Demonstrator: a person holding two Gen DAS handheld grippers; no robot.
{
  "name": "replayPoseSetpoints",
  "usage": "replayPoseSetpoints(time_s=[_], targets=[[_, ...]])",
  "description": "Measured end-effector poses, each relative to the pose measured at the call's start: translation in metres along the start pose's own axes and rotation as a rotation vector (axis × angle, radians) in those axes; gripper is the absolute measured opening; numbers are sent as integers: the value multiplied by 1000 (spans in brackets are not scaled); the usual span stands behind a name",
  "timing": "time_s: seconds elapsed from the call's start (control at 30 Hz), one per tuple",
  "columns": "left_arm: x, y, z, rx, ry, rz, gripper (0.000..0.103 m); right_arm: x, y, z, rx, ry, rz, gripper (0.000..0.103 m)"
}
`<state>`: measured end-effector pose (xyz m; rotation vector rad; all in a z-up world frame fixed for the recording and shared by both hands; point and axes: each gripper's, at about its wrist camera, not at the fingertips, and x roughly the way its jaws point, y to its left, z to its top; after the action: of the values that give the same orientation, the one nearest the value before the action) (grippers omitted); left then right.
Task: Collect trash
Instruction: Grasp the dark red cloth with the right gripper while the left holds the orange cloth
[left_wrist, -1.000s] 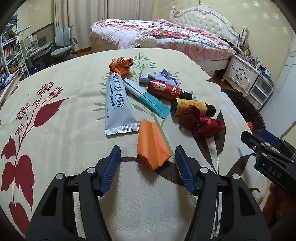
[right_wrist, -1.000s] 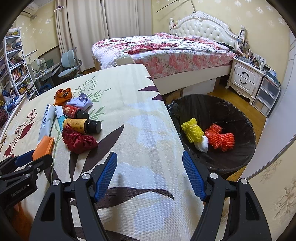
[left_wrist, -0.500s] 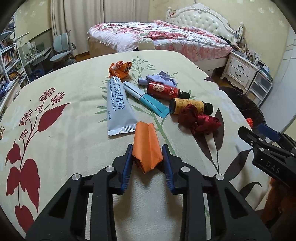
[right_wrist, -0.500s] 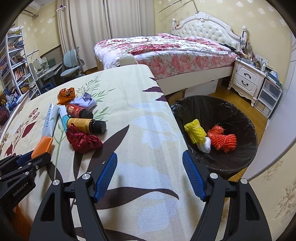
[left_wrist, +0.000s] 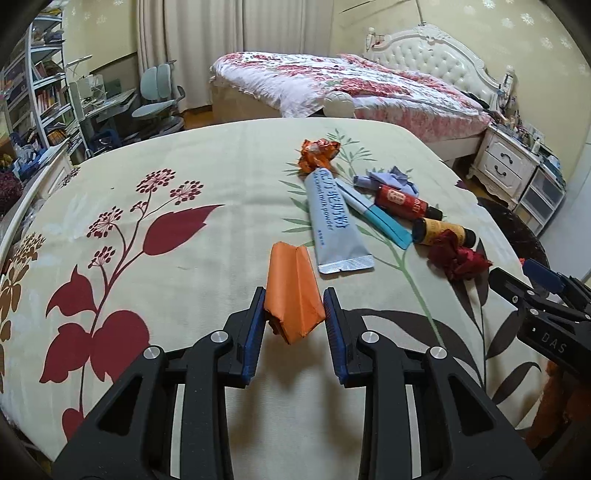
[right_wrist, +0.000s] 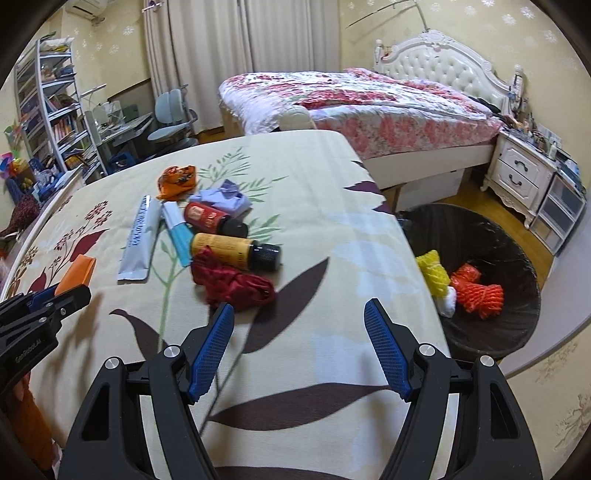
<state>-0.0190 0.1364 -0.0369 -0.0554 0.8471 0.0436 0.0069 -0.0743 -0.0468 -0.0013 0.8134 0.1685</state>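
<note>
My left gripper (left_wrist: 294, 297) is shut on a folded orange paper (left_wrist: 288, 273), whose far end sticks out ahead over the flowered cloth of the table (left_wrist: 166, 295). In the right wrist view the same paper (right_wrist: 78, 269) shows between the left gripper's fingers at the left edge. My right gripper (right_wrist: 299, 305) stands open over the cloth with nothing between its fingers. A crumpled dark red wad (right_wrist: 232, 282) lies just beyond its left finger. A black-lined trash bin (right_wrist: 480, 225) stands on the floor to the right, holding yellow and orange foam netting.
On the cloth lie a silver milk powder sachet (left_wrist: 334, 218), a blue tube (left_wrist: 382, 219), a red bottle (left_wrist: 402, 201), a yellow bottle (left_wrist: 439, 230), purple crumpled paper (left_wrist: 391, 179) and an orange wrapper (left_wrist: 317, 153). The table edge drops off towards the bin.
The left jaws closed from wide open onto the orange paper and now carry it leftward. The right gripper moved toward the red wad and stayed open.
</note>
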Motion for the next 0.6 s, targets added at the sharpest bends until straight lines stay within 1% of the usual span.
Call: replayPoseSetpoints(time_s=[0.17, 0.37, 0.4, 0.43, 0.5, 0.53, 0.6], targets=[[4, 18, -2, -34, 9, 19, 30, 8, 17, 4, -33, 17, 36, 71], [8, 28, -5, -53, 16, 18, 30, 21, 32, 11, -62, 39, 64, 70], [8, 30, -5, -57, 17, 16, 30, 23, 35, 12, -68, 45, 64, 65], [9, 30, -4, -59, 18, 16, 30, 27, 37, 13, -75, 53, 59, 58], [9, 32, -5, -64, 18, 12, 30, 31, 41, 12, -86, 69, 51, 52], [9, 33, -5, -66, 18, 10, 30, 32, 42, 11, -95, 71, 41, 48], [10, 34, -5, -67, 16, 9, 30, 31, 46, 9, -112, 67, 28, 46]])
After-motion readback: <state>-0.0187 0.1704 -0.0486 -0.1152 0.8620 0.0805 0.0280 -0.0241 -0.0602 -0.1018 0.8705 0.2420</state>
